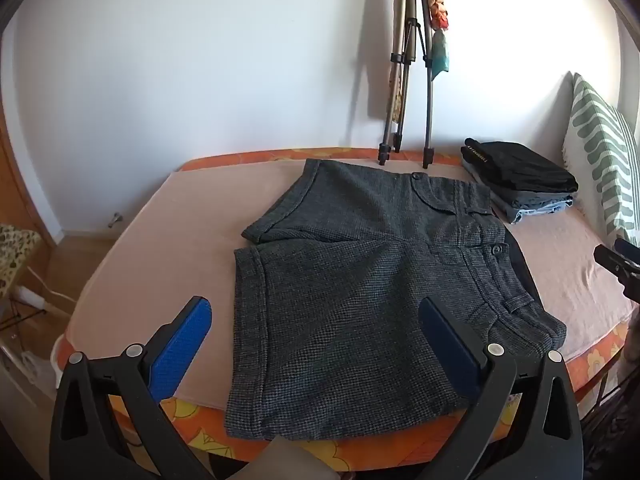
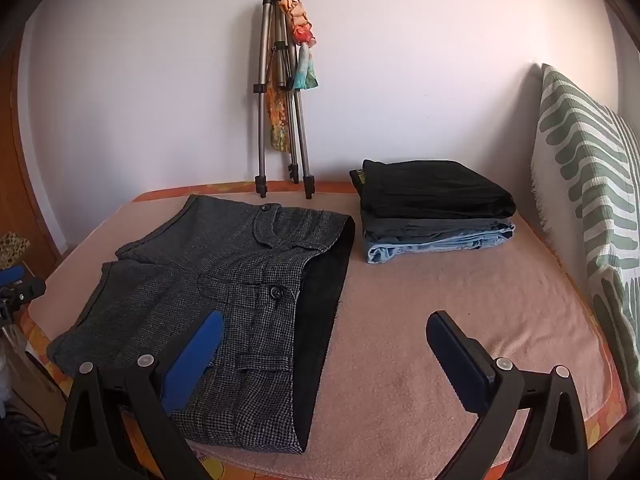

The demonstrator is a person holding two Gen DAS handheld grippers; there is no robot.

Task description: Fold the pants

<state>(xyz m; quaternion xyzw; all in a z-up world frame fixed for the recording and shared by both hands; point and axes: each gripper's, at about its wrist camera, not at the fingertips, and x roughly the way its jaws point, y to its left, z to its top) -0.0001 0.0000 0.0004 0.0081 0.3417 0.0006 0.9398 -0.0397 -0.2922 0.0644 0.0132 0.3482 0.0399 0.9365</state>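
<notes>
Dark grey checked shorts point(image 1: 352, 288) lie flat on a pink towel point(image 1: 168, 248) over the bed, legs to the left, waistband to the right. In the right wrist view the shorts point(image 2: 224, 280) show the open waistband with its black lining. My left gripper point(image 1: 316, 320) is open and empty, above the near leg hem. My right gripper point(image 2: 326, 336) is open and empty, above the near waistband end and the towel point(image 2: 460, 304). The right gripper also shows at the right edge of the left wrist view point(image 1: 620, 264).
A stack of folded pants point(image 2: 432, 208) sits at the back right of the bed, also in the left wrist view point(image 1: 520, 180). A folded tripod with scarves point(image 2: 284, 120) leans on the wall behind. A green-patterned pillow point(image 2: 588, 200) stands at the right. The bed's orange edge point(image 1: 320, 446) is near.
</notes>
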